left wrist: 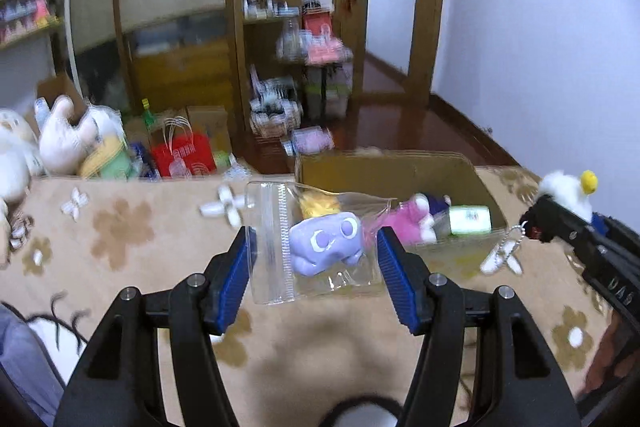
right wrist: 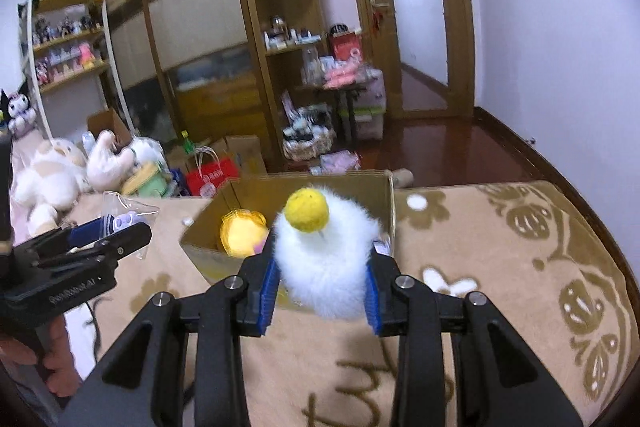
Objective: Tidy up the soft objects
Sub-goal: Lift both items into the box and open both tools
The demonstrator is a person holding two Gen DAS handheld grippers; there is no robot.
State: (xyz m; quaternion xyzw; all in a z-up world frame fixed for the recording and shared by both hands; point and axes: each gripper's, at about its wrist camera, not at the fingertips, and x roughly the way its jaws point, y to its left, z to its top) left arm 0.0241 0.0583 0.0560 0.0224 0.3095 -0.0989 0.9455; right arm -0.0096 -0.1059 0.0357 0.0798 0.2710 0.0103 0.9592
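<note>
My left gripper [left wrist: 312, 251] is shut on a clear zip bag [left wrist: 276, 247] holding a purple plush toy [left wrist: 326, 241], lifted above the beige flowered blanket [left wrist: 120, 267]. It also shows from the side in the right wrist view [right wrist: 120, 231]. My right gripper [right wrist: 320, 275] is shut on a fluffy white plush with a yellow ball top [right wrist: 326, 259], held just in front of an open cardboard box [right wrist: 372, 187]. The box [left wrist: 472, 179] holds a yellow plush [right wrist: 244, 233], a pink plush [left wrist: 408, 223] and a green-labelled item [left wrist: 470, 221]. The right gripper [left wrist: 536, 223] shows at the right edge of the left wrist view with a keychain [left wrist: 504, 253] hanging.
Large white plush toys [right wrist: 52, 175] and bags, one red [left wrist: 184, 155], lie at the blanket's far left edge. Wooden shelves [right wrist: 280, 27] and a cluttered table [right wrist: 344, 79] stand behind on the dark wood floor. A doorway [right wrist: 416, 19] opens at the back right.
</note>
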